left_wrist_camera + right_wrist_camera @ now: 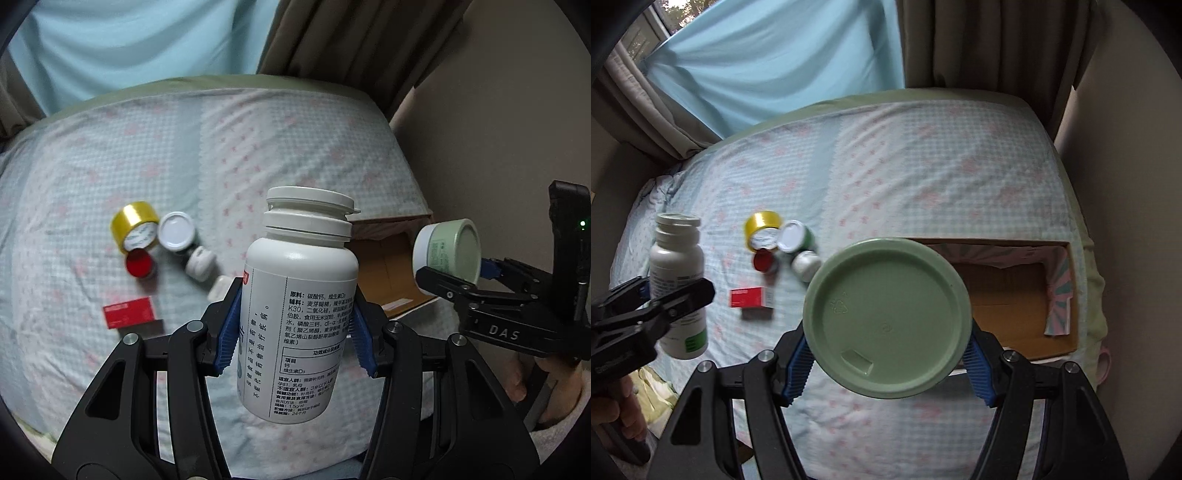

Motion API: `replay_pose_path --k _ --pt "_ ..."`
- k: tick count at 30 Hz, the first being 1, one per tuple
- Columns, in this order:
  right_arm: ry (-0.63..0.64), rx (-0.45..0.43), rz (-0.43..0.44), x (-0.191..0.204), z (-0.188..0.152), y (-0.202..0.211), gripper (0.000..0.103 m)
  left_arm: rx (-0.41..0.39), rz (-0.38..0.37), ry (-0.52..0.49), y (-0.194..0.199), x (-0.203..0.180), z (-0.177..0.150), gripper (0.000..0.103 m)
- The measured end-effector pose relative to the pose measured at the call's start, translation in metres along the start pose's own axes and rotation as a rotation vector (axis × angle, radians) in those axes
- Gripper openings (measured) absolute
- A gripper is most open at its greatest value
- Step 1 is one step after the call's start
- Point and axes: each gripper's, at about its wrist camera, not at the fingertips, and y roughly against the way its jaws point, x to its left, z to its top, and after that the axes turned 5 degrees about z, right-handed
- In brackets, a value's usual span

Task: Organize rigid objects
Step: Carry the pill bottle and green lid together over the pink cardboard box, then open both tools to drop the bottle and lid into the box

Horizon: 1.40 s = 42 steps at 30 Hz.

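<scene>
Gripping white bottle (299, 302) between left gripper (295, 332) pads

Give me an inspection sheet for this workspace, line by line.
Surface: bed with pale checked sheet.
Job's things: open cardboard box, nothing seen inside; tall white plastic pill bottle and round green-lidded jar both held in the air.
Clutter: yellow tape roll, red box, red-capped jar, white-lidded green jar, small white jar.
Grippers: left hand-held gripper shut on bottle; right hand-held gripper shut on jar.
Cables: nothing seen.
Surroundings: blue curtain, beige wall.
</scene>
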Motion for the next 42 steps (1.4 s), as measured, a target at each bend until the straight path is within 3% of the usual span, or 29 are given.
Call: replay_pose_path --k 9,13,25,31,38,39,40,41,42 --pt "-0.051 0.079 -0.041 -0.128 0.002 -0.043 0.066 0.125 0.005 -0.082 -0.107 -0.094 0.026 0.048" --pt "0.006 0.117 -0.047 -0.153 -0.001 -0.069 0.066 0.186 0.024 -0.123 -0.16 -0.122 0.034 0.048" --pt "0.232 0.202 -0.033 -0.158 -0.033 -0.145 0.066 0.357 0.113 -0.301 -0.279 -0.143 0.012 0.048" --pt "0.297 0.231 -0.06 -0.16 -0.043 -0.159 0.066 0.391 0.14 -0.369 -0.3 -0.143 0.0 0.048" --pt "0.316 0.234 -0.047 -0.165 -0.045 -0.159 0.066 0.369 0.154 -0.422 -0.303 -0.147 0.003 0.049" --pt "0.319 0.231 -0.049 -0.165 -0.045 -0.158 0.067 0.356 0.15 -0.426 -0.3 -0.148 0.005 0.055" --pt "0.314 0.237 -0.054 -0.165 -0.044 -0.159 0.068 0.334 0.159 -0.435 -0.296 -0.149 0.007 0.085" --pt "0.303 0.248 -0.064 -0.166 -0.044 -0.158 0.084 0.308 0.174 -0.442 -0.291 -0.151 0.01 0.101" --pt "0.298 0.259 -0.064 -0.166 -0.045 -0.155 0.103 0.279 0.175 -0.445 -0.286 -0.152 0.013 0.103"
